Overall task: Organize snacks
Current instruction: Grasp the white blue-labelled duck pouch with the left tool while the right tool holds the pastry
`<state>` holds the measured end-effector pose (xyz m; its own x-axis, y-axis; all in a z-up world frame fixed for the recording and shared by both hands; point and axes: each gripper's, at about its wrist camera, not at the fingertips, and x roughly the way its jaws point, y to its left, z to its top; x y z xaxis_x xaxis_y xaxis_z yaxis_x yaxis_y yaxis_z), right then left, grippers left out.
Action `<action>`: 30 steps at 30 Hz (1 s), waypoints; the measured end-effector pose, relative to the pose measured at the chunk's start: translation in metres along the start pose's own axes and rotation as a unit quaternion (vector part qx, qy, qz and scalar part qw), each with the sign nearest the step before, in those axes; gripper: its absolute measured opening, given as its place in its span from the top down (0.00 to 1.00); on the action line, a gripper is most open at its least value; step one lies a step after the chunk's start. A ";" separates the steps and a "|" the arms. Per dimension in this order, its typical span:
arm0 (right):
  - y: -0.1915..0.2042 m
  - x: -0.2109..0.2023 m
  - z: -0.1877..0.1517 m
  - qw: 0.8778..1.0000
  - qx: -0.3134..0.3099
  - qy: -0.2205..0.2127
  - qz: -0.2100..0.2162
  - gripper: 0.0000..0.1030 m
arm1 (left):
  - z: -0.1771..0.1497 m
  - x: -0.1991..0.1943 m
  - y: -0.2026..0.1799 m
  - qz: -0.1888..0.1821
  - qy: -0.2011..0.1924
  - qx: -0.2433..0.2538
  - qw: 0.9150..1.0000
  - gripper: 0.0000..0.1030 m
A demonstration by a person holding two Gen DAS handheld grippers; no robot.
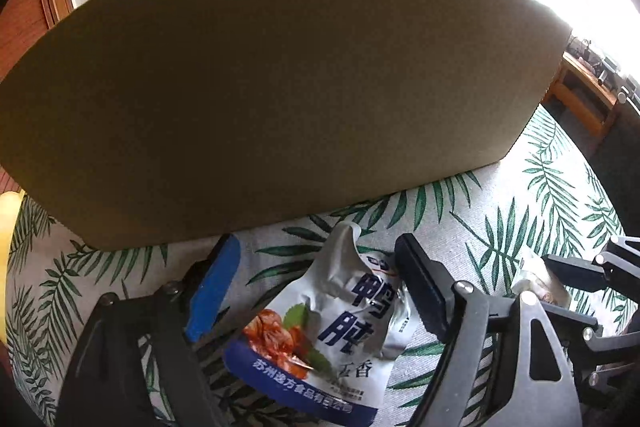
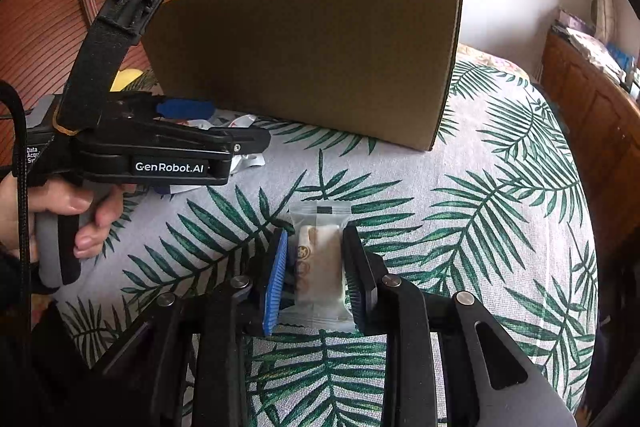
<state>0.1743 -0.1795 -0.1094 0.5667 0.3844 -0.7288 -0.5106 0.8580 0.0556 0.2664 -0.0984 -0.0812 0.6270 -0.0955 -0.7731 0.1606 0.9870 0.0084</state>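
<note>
Leaf-print tabletop (image 2: 460, 195) with a cardboard box (image 2: 304, 55) standing on it. Left claw (image 1: 316, 267) is spread wide around a silver snack pouch (image 1: 320, 339). Right claw (image 2: 316, 271) is pinching a clear-wrapped snack bar (image 2: 320, 267).

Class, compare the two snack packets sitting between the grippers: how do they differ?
The silver pouch is foil with bold blue print; the clear packet shows a pale bar inside. The pouch is crumpled, the packet smooth. The left gripper stands wide around the pouch; the right gripper sits close beside the packet. Both lie on the leaf-print cloth.
</note>
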 end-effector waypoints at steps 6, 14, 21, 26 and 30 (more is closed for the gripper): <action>0.000 -0.001 0.000 1.000 -0.001 0.000 -0.001 0.74 | -0.004 -0.019 -0.001 -0.021 -0.006 0.003 1.000 0.22; 0.000 -0.001 0.000 1.000 -0.001 0.000 -0.002 0.74 | -0.017 -0.051 0.003 -0.071 -0.011 0.040 0.997 0.22; 0.001 -0.001 -0.001 1.000 -0.002 0.000 -0.003 0.74 | -0.023 -0.043 0.001 -0.078 0.026 0.079 0.993 0.22; 0.001 -0.002 -0.001 1.000 -0.002 0.000 -0.003 0.74 | -0.022 -0.027 -0.004 -0.077 0.051 0.095 0.991 0.22; 0.001 -0.002 -0.001 1.000 -0.001 0.000 -0.002 0.74 | -0.016 -0.025 0.001 -0.077 0.045 0.091 0.992 0.22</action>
<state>0.1721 -0.1795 -0.1086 0.5685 0.3806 -0.7293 -0.5099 0.8587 0.0507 0.2390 -0.0933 -0.0723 0.5157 -0.2237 -0.8271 0.3896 0.9210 -0.0062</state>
